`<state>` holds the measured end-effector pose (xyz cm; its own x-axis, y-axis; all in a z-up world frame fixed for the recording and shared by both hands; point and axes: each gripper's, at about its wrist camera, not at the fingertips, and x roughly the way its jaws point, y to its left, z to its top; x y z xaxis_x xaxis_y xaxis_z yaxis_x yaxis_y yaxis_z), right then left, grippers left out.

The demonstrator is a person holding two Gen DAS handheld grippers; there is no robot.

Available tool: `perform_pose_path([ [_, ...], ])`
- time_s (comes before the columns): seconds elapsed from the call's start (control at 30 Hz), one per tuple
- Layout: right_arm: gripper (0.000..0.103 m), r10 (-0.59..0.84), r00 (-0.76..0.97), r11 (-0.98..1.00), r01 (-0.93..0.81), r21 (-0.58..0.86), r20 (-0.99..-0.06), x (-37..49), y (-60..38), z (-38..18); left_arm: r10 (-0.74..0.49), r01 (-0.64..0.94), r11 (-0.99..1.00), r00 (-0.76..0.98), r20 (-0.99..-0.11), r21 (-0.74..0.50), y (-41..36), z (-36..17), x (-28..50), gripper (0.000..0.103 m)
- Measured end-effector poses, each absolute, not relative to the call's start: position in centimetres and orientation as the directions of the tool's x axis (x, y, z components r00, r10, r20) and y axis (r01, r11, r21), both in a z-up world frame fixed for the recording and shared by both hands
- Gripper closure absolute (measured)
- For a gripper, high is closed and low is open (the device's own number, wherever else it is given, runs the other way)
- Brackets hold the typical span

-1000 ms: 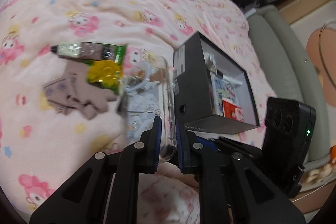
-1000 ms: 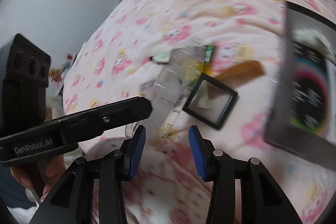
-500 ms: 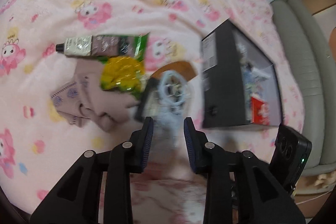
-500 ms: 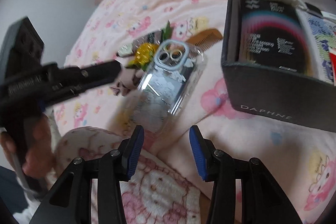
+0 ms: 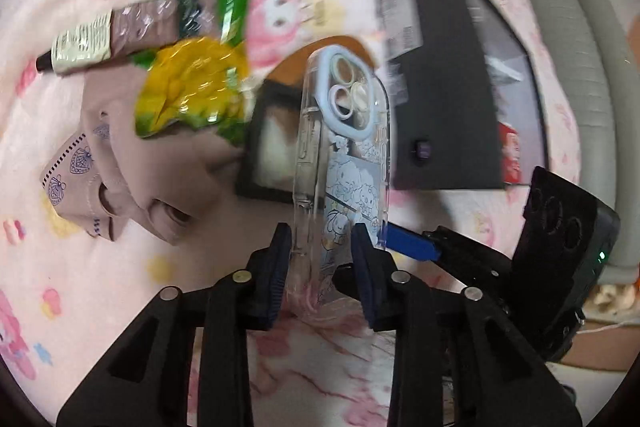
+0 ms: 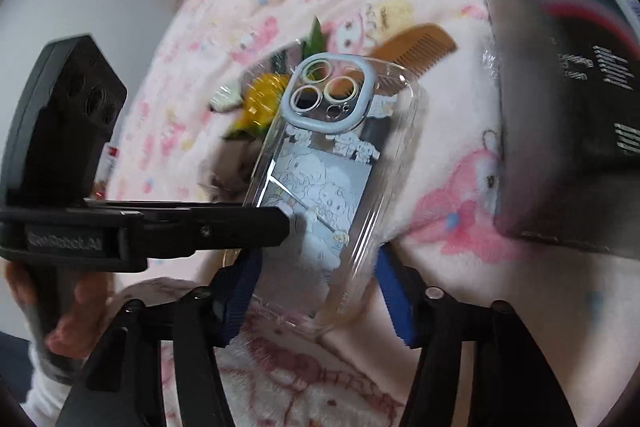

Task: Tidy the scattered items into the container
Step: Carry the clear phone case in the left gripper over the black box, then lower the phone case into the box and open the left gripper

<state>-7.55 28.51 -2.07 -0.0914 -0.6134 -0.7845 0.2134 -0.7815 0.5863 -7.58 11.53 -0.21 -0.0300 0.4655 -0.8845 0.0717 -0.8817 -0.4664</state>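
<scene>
A clear phone case (image 5: 342,163) with a blue camera ring and cartoon print stands between the pads of both grippers. My left gripper (image 5: 322,251) is open, its pads on either side of the case's lower end. My right gripper (image 6: 316,275) is open wide around the same case (image 6: 324,163). The black box (image 5: 448,99) lies to the right with items inside; it also shows in the right wrist view (image 6: 568,99). On the bed lie a tube (image 5: 116,35), a yellow-green packet (image 5: 192,87), a pink mask (image 5: 120,163), a small black frame (image 5: 268,143) and a wooden comb (image 6: 416,47).
The pink cartoon blanket (image 5: 120,287) covers the bed. A grey sofa edge (image 5: 580,47) runs along the right. The left gripper's body (image 6: 80,155) crosses the left of the right wrist view.
The left gripper let go of the case's edge and opened. Both grippers have closed in on the case, which now sits between both pairs of pads.
</scene>
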Motion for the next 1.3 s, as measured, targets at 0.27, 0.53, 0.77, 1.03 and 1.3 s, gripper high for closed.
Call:
perform_pose_path([
  [0.27, 0.058, -0.653, -0.215, -0.755, 0.259, 0.602, -0.726, -3.6, 32.3, 4.3, 0.541, -0.051, -0.839, -0.184, -0.821, -0.542, 15.6, 5.6, -2.8, 0.078],
  [0.53, 0.064, -0.654, -0.321, -0.756, 0.263, 0.599, -0.685, 0.0, 38.2, 8.5, 0.555, -0.145, -0.831, -0.277, -0.785, -0.537, 21.1, 8.3, -0.7, 0.079],
  [0.77, 0.064, -0.64, -0.381, -0.767, 0.264, 0.585, -0.667, -0.8, 43.6, 10.6, 0.591, -0.173, -0.807, -0.275, -0.759, -0.565, 24.5, 9.3, -4.3, 0.079],
  [1.03, 0.064, -0.558, -0.333, -0.83, 0.221, 0.512, -0.76, -9.5, 47.2, 10.2, 0.566, -0.118, -0.824, -0.237, -0.79, -0.555, 29.0, 5.9, -13.4, 0.078],
  [1.3, 0.064, -0.62, -0.215, -0.783, 0.122, 0.609, -0.754, -14.3, 48.8, 4.4, 0.491, -0.058, -0.871, -0.148, -0.858, -0.488, 30.3, 1.4, -16.3, 0.078],
])
